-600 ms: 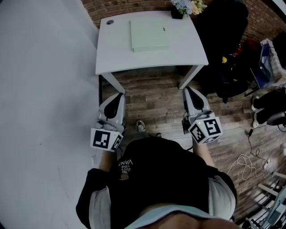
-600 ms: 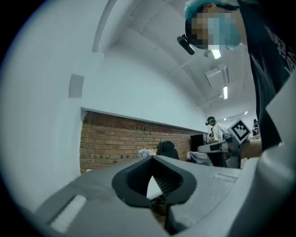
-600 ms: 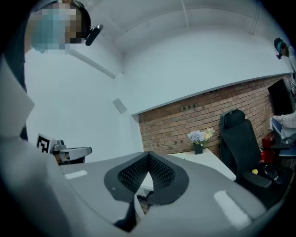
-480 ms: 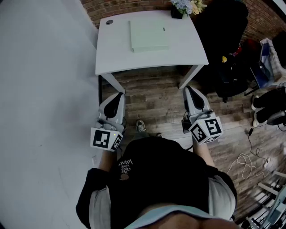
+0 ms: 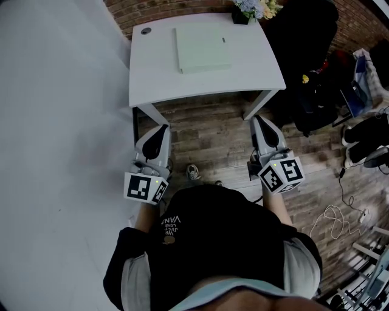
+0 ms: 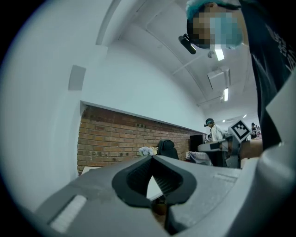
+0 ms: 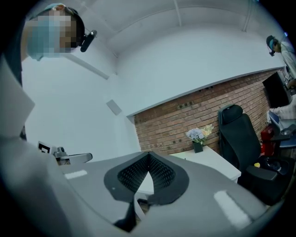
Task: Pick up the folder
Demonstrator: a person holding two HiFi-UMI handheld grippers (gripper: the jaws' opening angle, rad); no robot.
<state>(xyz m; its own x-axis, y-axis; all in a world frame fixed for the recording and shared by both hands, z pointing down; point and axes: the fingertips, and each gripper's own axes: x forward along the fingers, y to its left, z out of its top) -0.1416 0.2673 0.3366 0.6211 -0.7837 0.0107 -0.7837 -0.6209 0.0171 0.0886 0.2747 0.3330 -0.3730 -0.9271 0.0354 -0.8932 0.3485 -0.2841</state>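
A pale green folder (image 5: 203,48) lies flat on the white table (image 5: 158,73) at the top of the head view. My left gripper (image 5: 161,129) is held over the wooden floor, just short of the table's near left leg, shut with nothing between its jaws. My right gripper (image 5: 258,121) is level with it near the table's right leg, shut and empty too. In the left gripper view (image 6: 151,158) and the right gripper view (image 7: 149,154) the jaw tips meet and point level toward the table. The folder is well ahead of both grippers.
A pot of flowers (image 5: 254,10) stands at the table's far right corner, and a round grommet (image 5: 146,30) sits at its far left. A black office chair (image 5: 307,54) and bags crowd the right. A white wall (image 5: 55,121) runs along the left. Cables (image 5: 337,215) trail on the floor.
The view has shifted slightly, with the table a little nearer. Both grippers keep their places and stay shut.
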